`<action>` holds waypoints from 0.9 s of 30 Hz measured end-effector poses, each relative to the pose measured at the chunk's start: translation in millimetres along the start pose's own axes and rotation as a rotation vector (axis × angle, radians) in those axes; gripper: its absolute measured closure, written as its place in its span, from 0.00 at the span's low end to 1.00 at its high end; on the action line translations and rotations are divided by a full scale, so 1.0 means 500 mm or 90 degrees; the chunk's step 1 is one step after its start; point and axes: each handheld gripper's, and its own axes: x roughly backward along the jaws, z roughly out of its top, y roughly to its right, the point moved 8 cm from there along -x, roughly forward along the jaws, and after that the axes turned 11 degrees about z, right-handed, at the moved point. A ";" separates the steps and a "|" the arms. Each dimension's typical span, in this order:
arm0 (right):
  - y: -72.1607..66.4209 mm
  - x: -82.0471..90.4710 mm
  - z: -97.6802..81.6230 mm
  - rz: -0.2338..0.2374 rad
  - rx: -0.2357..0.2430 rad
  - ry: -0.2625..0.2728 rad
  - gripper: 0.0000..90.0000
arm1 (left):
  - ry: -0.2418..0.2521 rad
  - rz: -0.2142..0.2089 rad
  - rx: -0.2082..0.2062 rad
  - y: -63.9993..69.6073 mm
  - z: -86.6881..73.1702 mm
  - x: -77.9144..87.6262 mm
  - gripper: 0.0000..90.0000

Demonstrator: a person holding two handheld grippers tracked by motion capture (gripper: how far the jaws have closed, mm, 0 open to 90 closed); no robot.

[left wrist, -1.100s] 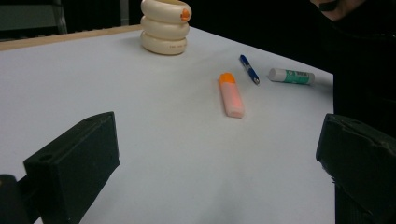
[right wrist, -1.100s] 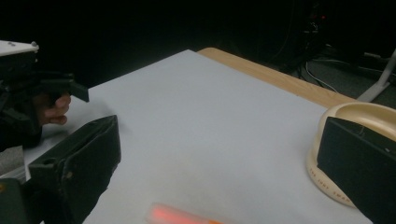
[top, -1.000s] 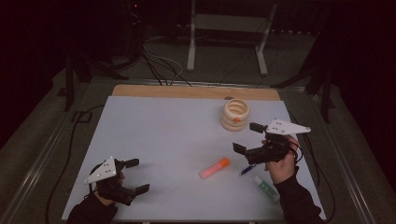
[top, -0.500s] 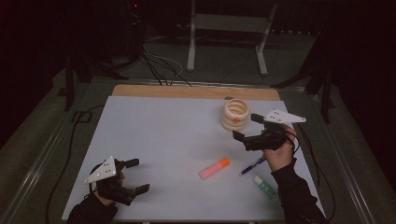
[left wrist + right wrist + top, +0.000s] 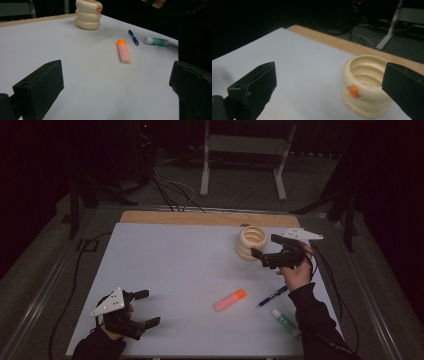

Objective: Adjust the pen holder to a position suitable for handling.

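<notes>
Two claws are over the counter (image 5: 175,270), and the right claw (image 5: 266,251) is by far the nearer to the cream ringed holder (image 5: 251,243), a squat cup of three stacked rings with an orange dot on its side. In the high view that holder stands upright at about one o'clock on the white surface, close to the wooden far strip, and the right claw hovers just beside it on its three o'clock side, raised off the surface, its jaws spread wide and holding nothing, pointing toward nine o'clock. In the right gripper view the holder (image 5: 367,85) sits toward the right jaw rather than centred between the two, so the open mouth is not yet lined up on it; my judgement is that the hand must shift a little toward that side, or drop over the rim, before any closing would catch the wall. The holder has no long axis to speak of, being round, with its opening facing up. The left claw (image 5: 145,308) rests at seven o'clock, well apart, likewise spread and empty. Between them, nearer five o'clock, lie an orange highlighter (image 5: 229,300), a blue pen (image 5: 271,296) and a glue stick (image 5: 285,321), all untouched.
</notes>
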 end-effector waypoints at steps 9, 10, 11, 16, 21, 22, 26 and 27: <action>0.050 -0.020 0.000 -0.041 -0.022 -0.029 0.00 | -0.001 -0.001 -0.002 0.000 -0.001 0.000 0.00; 0.054 -0.022 0.000 -0.044 -0.023 -0.031 0.00 | -0.001 -0.001 -0.001 0.000 -0.001 0.000 0.00; 0.059 -0.024 0.000 -0.045 -0.026 -0.036 0.00 | 0.000 -0.001 0.000 0.000 0.000 0.000 0.00; 0.084 -0.033 0.008 -0.079 -0.043 -0.033 0.00 | -0.001 -0.001 0.001 -0.001 -0.001 -0.001 0.00; 0.105 -0.044 0.005 -0.091 -0.058 -0.040 0.00 | 0.000 -0.001 0.001 -0.001 -0.001 0.000 0.00; 0.111 -0.047 0.003 -0.096 -0.063 -0.042 0.00 | 0.001 -0.001 0.002 -0.001 -0.001 0.000 0.00; 0.127 -0.057 0.000 -0.100 -0.080 -0.050 0.00 | -0.001 -0.001 0.001 -0.001 -0.001 -0.001 0.00; 0.130 -0.060 -0.001 -0.101 -0.080 -0.055 0.00 | -0.001 -0.001 0.002 -0.001 -0.001 -0.001 0.00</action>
